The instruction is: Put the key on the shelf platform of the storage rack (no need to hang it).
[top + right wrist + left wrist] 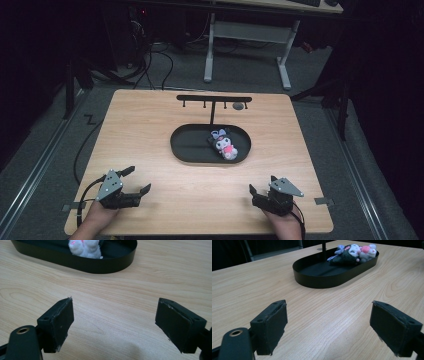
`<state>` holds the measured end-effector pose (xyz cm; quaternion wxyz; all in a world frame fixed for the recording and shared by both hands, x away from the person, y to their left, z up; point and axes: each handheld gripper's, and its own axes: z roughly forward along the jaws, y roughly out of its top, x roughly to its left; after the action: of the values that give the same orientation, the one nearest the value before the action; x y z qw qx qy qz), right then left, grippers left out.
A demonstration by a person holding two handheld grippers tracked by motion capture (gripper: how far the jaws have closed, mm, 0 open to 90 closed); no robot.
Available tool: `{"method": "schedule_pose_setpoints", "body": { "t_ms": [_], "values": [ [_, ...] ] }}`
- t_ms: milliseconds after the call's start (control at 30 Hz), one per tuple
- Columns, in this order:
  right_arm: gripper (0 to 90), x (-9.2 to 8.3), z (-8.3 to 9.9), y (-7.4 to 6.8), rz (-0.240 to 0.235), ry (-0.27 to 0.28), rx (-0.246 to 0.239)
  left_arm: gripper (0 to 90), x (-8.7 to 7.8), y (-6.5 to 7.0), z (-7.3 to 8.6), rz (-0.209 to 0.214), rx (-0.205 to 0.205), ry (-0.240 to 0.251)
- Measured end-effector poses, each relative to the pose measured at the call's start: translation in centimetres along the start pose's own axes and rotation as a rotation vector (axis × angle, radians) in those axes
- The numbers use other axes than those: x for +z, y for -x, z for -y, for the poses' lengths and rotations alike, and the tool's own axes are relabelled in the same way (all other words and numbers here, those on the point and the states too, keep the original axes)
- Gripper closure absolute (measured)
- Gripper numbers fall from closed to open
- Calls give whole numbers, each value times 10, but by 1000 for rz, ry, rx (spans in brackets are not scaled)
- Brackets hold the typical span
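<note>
Left gripper (137,181): at the near left of the table, held in the person's left hand (95,220); its jaws are spread wide with nothing between them, only bare wood showing in the gap in the left gripper view (328,327).
Right gripper (261,186): at the near right of the table, held in the person's right hand (286,226); jaws likewise spread wide and holding nothing, bare wood between them in the right gripper view (115,325).
Table (150,130): light wood top; both grippers sit close to its near edge, well apart from each other.
Tray (187,145): black, oval, with a low wall, standing in the middle of the table beyond both grippers and apart from them.
Plush toy (224,143): lying in the right half of the tray, a small dark doll with pink and white parts; in the left gripper view (353,252) it lies at the far end of the tray, and in the right gripper view its white part (85,246) lies just behind the near wall.
Stand (213,100): a thin black post rising from the far side of the tray to a crossbar with small pegs hanging under it.
Floor (240,75): grey, beyond the table, with the white legs of another desk (285,65) on it.
</note>
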<state>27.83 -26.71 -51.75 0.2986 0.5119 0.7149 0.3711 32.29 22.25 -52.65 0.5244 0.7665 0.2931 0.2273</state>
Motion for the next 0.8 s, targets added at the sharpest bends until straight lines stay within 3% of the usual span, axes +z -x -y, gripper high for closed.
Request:
{"method": "schedule_pose_setpoints", "body": {
  "t_ms": [200, 433, 800],
  "values": [
    [152, 0, 0, -1, 10, -3, -2, 154, 1, 0, 0, 17, 9, -6],
    [152, 2, -1, -7, 5, -15, -18, 154, 0, 0, 0, 20, 11, 0],
    [152, 3, 1, -6, 0, -22, -20, 154, 0, 0, 0, 18, 5, -1]
  ]
}}
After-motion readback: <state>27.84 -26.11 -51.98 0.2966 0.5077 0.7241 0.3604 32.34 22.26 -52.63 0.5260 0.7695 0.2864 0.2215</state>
